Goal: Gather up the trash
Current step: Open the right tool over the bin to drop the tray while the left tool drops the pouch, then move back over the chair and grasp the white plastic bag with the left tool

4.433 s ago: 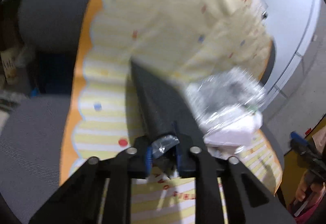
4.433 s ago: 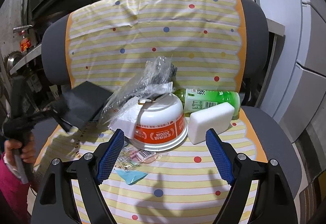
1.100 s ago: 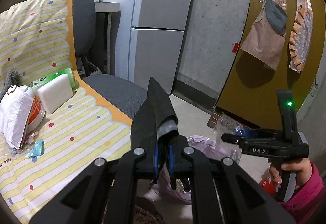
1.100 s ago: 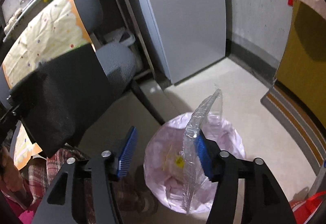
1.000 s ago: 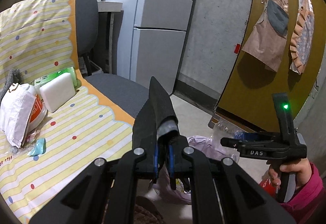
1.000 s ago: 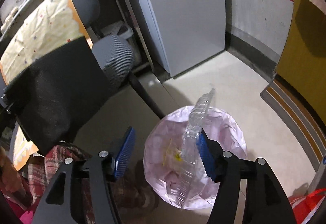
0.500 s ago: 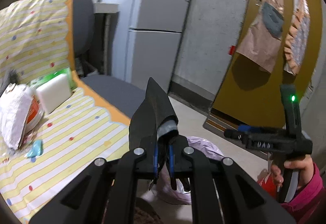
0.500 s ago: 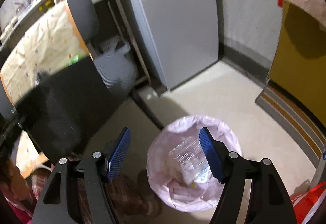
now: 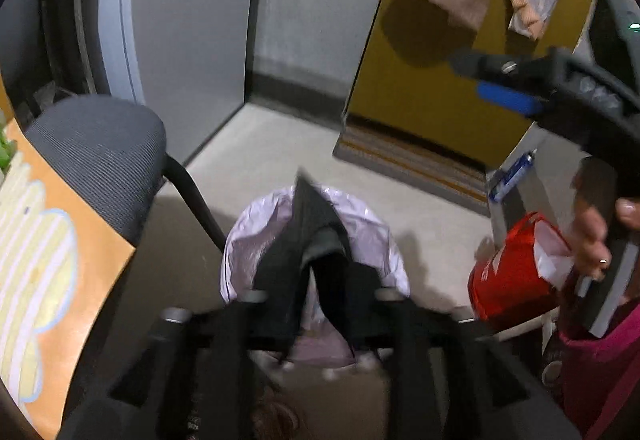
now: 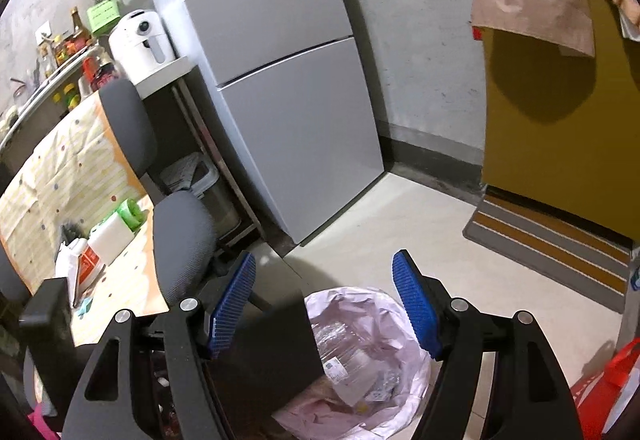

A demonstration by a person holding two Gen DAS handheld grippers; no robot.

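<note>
A pink-lined trash bin (image 10: 384, 372) stands on the floor with a clear plastic container (image 10: 344, 348) and scraps inside. My left gripper (image 9: 316, 304) is over the bin (image 9: 368, 224), its jaws apart, with a black sheet (image 9: 292, 252) standing between them; the view is blurred and I cannot tell if it is still pinched. The black sheet (image 10: 272, 356) shows at the bin's left rim in the right wrist view. My right gripper (image 10: 324, 308) is open and empty above the bin. More trash lies on the chair: a white foam block (image 10: 110, 236), a green bottle (image 10: 130, 214), a cup (image 10: 86, 264).
The grey chair (image 10: 180, 236) with a yellow striped cover (image 9: 36, 240) is left of the bin. A grey fridge (image 10: 280, 80) stands behind. A yellow door (image 10: 560, 120) and striped mat (image 10: 548, 236) are right. A red bag (image 9: 508, 272) sits right of the bin.
The clear plastic container left my right gripper and dropped into the bin; the right gripper rose. My left gripper swung right over the bin with the black sheet and its jaws spread.
</note>
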